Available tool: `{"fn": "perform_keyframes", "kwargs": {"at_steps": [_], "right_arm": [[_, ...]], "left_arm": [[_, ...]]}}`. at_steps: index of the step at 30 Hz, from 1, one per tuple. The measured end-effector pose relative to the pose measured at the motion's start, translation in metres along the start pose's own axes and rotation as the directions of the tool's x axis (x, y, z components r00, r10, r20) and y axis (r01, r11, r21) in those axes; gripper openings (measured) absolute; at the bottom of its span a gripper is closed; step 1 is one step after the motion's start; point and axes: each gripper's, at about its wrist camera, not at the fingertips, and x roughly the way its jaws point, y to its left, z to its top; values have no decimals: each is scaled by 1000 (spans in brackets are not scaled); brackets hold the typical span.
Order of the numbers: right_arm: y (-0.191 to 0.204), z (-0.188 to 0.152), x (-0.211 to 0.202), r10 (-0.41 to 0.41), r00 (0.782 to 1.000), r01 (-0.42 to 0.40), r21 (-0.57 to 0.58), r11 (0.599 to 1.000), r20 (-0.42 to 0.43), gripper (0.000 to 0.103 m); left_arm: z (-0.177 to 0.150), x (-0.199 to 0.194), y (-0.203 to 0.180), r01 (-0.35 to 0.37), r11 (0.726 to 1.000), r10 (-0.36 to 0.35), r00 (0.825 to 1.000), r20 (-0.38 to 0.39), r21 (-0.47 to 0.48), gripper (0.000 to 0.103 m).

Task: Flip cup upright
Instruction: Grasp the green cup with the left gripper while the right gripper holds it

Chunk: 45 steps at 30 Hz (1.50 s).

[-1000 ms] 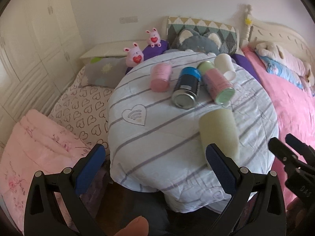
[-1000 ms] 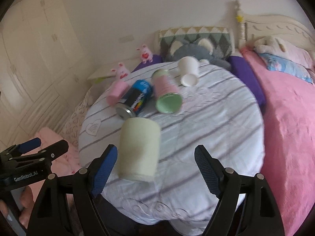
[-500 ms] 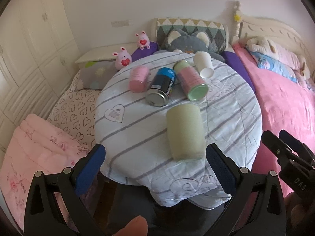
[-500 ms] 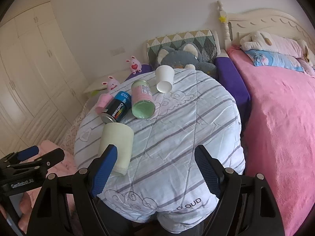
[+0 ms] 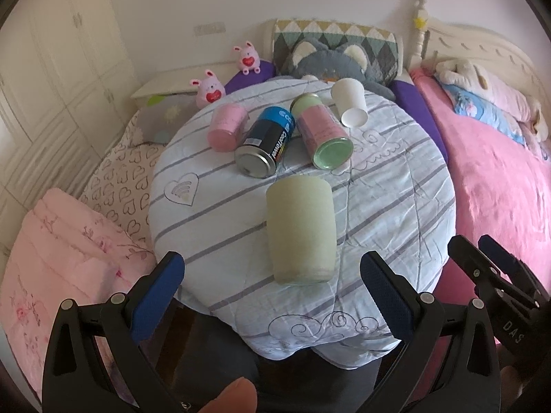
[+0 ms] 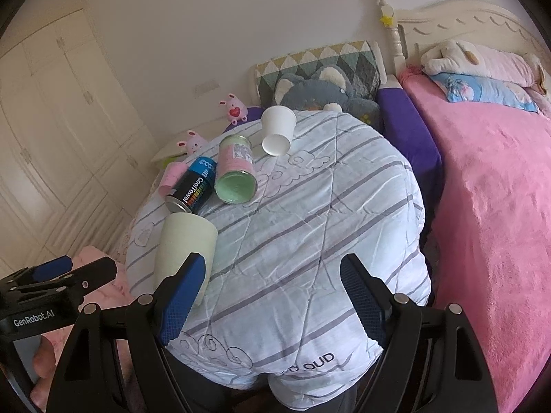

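A pale green cup [image 5: 301, 229] lies on its side on the striped round table [image 5: 396, 206], base toward the far side. It also shows in the right wrist view [image 6: 182, 247]. A white paper cup [image 5: 349, 103] lies on its side at the far edge; the right wrist view shows it too [image 6: 277, 130]. A pink cup [image 5: 225, 127] lies at the far left. My left gripper [image 5: 272, 296] is open, just short of the green cup. My right gripper [image 6: 272, 299] is open over the table's near edge, right of the green cup.
A blue-black can [image 5: 267, 148] and a pink-green can [image 5: 323, 134] lie between the cups. A pink bed [image 6: 499, 206] is on the right. Pillows and plush toys [image 5: 330, 62] sit behind the table. Pink bedding [image 5: 58, 258] lies lower left.
Both grippers have pulled back and shifted. In the left wrist view the green cup has come to the middle between the fingers. In the right wrist view it has moved to the left edge.
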Motion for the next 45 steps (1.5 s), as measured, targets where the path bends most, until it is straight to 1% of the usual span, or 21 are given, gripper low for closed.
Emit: {"fn": "perform_keyframes", "kwargs": {"at_steps": [6, 12, 15, 20, 23, 26, 27, 30, 31, 35, 38, 40, 42, 45], "right_arm": [[-12, 0, 11, 3, 1000, -2, 24, 1000, -20, 82], [-24, 1, 27, -16, 999, 18, 52, 998, -52, 82], [-29, 3, 36, -29, 997, 33, 58, 998, -71, 82], [-33, 7, 48, -40, 994, 45, 55, 997, -102, 82], [-33, 10, 55, -46, 992, 52, 47, 998, -119, 82], [-32, 13, 58, -47, 991, 52, 40, 998, -126, 82], [-31, 14, 60, -48, 991, 53, 38, 998, -128, 82], [-30, 14, 62, -49, 990, 53, 31, 998, -134, 82], [-31, 14, 62, -50, 990, 54, 30, 998, -135, 82], [-30, 13, 62, -54, 989, 59, 33, 998, -137, 82], [-28, 11, 58, -60, 990, 65, 33, 997, -131, 82], [-29, 10, 54, -67, 990, 72, 36, 997, -126, 82], [-29, 8, 51, -73, 990, 78, 42, 996, -121, 82], [-27, 4, 47, -84, 989, 90, 49, 995, -118, 82]], "left_arm": [[6, 29, -1, 27, 999, -31, 996, -82, -45, 103], [14, 64, -11, 52, 997, -59, 987, -147, -53, 103], [20, 85, -16, 75, 995, -87, 979, -183, -69, 103], [27, 119, -15, 73, 992, -96, 967, -238, -104, 103], [28, 133, -12, 81, 988, -114, 955, -274, -130, 103], [28, 142, -11, 83, 985, -124, 948, -293, -149, 103], [27, 143, -11, 84, 984, -128, 946, -297, -154, 102], [25, 146, -9, 97, 980, -148, 939, -310, -174, 81], [25, 147, -8, 111, 977, -164, 935, -315, -181, 80], [25, 144, -7, 121, 980, -164, 941, -296, -158, 79], [25, 135, -7, 141, 983, -166, 955, -245, -118, 79], [26, 124, -4, 156, 984, -170, 968, -185, -87, 79], [26, 115, -1, 172, 983, -179, 976, -127, -60, 79], [25, 97, 7, 216, 976, -216, 976, 15, -33, 79]]}}
